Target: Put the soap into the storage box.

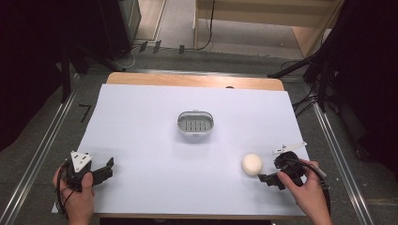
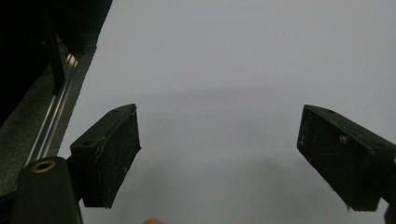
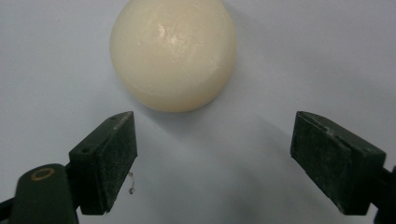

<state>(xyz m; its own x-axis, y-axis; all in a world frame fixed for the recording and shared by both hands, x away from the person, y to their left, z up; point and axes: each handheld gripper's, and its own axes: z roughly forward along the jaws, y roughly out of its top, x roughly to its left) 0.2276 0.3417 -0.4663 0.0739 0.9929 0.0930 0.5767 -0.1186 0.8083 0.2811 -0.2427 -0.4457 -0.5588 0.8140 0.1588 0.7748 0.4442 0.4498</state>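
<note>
- Soap ball (image 3: 173, 53) lies on the white bench (image 1: 155, 154), just ahead of the right tool (image 3: 214, 161), whose jaws stand released, nothing between them.
- Left tool (image 2: 219, 158), also released, sits well apart.

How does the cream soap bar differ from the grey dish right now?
The soap bar is cream, round and solid; the soap dish is grey, oval, hollow and slotted. The soap lies near the table edge just ahead of the open right gripper; the dish sits mid-table, away from both grippers. Both rest on the white sheet.
</note>
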